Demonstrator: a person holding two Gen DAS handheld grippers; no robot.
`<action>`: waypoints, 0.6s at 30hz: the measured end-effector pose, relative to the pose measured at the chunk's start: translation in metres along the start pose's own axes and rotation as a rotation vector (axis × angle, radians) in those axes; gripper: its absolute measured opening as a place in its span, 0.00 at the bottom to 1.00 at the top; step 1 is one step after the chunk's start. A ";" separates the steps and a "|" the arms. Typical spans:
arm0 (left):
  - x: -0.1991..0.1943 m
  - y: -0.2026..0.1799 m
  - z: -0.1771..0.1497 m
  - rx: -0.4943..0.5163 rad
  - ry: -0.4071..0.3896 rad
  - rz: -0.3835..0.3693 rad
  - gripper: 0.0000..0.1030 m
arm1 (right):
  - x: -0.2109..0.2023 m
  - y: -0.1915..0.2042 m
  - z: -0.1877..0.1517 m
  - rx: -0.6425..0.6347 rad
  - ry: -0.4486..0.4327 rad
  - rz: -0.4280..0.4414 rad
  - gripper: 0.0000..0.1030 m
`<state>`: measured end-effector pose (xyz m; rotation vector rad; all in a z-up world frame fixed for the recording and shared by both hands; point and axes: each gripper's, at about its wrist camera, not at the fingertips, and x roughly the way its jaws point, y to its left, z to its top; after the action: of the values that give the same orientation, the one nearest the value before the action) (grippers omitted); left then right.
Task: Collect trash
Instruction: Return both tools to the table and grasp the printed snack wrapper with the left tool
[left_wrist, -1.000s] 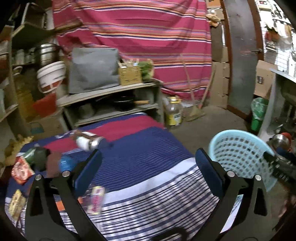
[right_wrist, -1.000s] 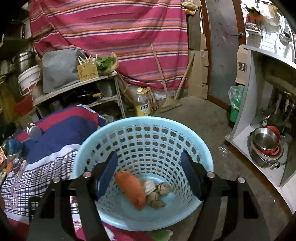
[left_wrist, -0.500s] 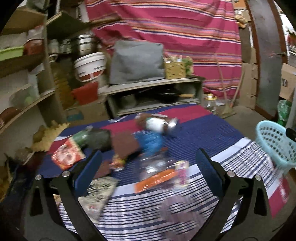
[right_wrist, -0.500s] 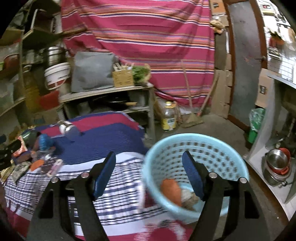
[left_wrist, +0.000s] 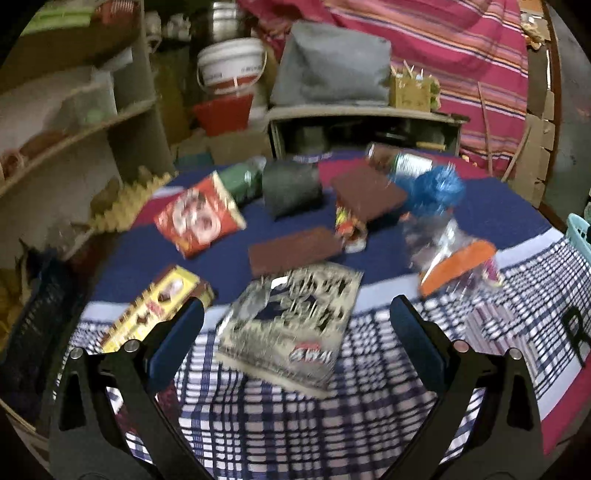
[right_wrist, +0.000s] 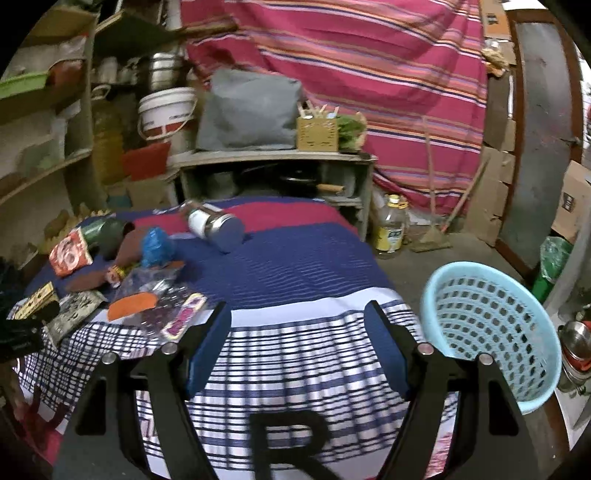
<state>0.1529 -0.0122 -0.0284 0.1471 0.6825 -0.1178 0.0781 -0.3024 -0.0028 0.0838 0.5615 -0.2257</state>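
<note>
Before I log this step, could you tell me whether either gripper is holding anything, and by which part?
Nothing is held. The left gripper and the right gripper are both open and empty.

Cluttered home storeroom, shelves (right_wrist: 48, 162), pots (right_wrist: 162, 75)

A striped and checked cloth (left_wrist: 369, 413) covers the desk, and the trash lies around a grey-and-black printed wrapper (left_wrist: 291, 328) near its front. Behind that wrapper sits a flat brown pad (left_wrist: 291, 253); behind the pad, a red snack bag (left_wrist: 197, 221) to the left and a dark roll (left_wrist: 291, 188) farther back. A yellow carton (left_wrist: 159, 306) lies left of the wrapper. To its right are crumpled clear plastic with an orange piece (left_wrist: 458, 262), and behind them a blue crumpled bag (left_wrist: 436, 192). A jar (right_wrist: 212, 225) lies on its side at the far end.
</note>
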 end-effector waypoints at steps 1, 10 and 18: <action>0.005 0.002 -0.003 -0.003 0.023 -0.009 0.95 | 0.003 0.006 -0.001 -0.007 0.008 0.006 0.71; 0.041 0.004 -0.011 -0.008 0.178 -0.078 0.74 | 0.018 0.032 -0.004 -0.042 0.057 0.028 0.71; 0.041 0.012 -0.004 0.007 0.156 -0.115 0.28 | 0.023 0.048 -0.003 -0.064 0.067 0.039 0.71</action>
<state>0.1836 -0.0017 -0.0564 0.1241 0.8469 -0.2208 0.1065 -0.2599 -0.0164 0.0406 0.6331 -0.1675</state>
